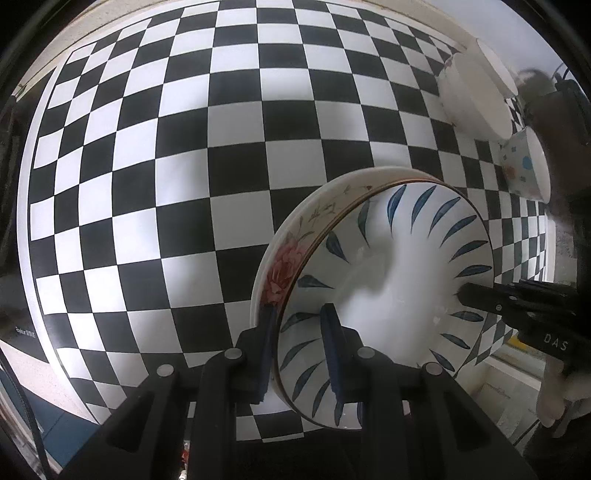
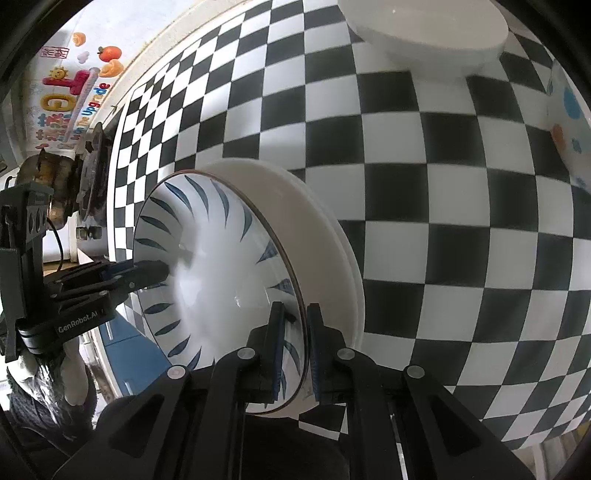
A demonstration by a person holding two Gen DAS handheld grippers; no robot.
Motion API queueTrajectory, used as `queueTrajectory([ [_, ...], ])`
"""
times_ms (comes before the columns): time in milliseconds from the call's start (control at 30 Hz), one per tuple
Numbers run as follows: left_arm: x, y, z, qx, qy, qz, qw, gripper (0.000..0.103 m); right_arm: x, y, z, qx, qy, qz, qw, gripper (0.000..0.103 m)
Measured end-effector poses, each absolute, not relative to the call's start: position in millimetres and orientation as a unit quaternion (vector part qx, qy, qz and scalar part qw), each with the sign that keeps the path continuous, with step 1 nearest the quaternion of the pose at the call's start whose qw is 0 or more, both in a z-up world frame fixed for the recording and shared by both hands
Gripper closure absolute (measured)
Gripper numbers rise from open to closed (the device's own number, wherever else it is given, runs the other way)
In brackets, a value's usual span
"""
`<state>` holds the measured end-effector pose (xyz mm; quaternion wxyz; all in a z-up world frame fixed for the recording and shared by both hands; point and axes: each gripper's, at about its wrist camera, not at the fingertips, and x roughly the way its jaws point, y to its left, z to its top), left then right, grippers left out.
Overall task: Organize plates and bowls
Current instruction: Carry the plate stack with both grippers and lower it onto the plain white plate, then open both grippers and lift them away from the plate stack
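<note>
Left wrist view, left to right: checkered tablecloth (image 1: 147, 184) fills the field; left gripper (image 1: 301, 332) clenched on the near rim of the blue-leaf bowl (image 1: 388, 266), one pad outside the wall, one inside; that bowl is nested in a rose-patterned bowl (image 1: 284, 269), whose flowered wall shows at the left edge, and this outer rim sits between the pads too; the pair is tilted on its side above the cloth, whether it touches the cloth cannot be told; right gripper (image 1: 465, 295) enters from the right, grasping the opposite rim; further right and up, a white bowl stack (image 1: 476, 96) lies near the cloth's far edge; just below it, a dotted bowl (image 1: 524, 166).

Right wrist view, left to right: left gripper (image 2: 155, 271) on the far rim; blue-leaf bowl (image 2: 207, 266) centre; right gripper (image 2: 297, 328) clamped across the near rim; white bowl stack (image 2: 424, 33) top; dotted bowl (image 2: 569, 122) at the right edge.
</note>
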<state>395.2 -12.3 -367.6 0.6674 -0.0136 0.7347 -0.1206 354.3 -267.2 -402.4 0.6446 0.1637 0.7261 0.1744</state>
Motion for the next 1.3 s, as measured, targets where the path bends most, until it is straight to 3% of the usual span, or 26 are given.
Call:
queueTrajectory([
  [667, 384, -26, -366, 0.005, 0.727, -0.093, 0.680, 0.081, 361, -244, -407, 0.125, 0.737, 0.131, 0.651, 0.086],
  [1300, 337, -33, -316, 0.012, 0.681, -0.082, 0.728, 0.080, 321, -230, -349, 0.092, 0.704, 0.071, 0.701, 0.086],
])
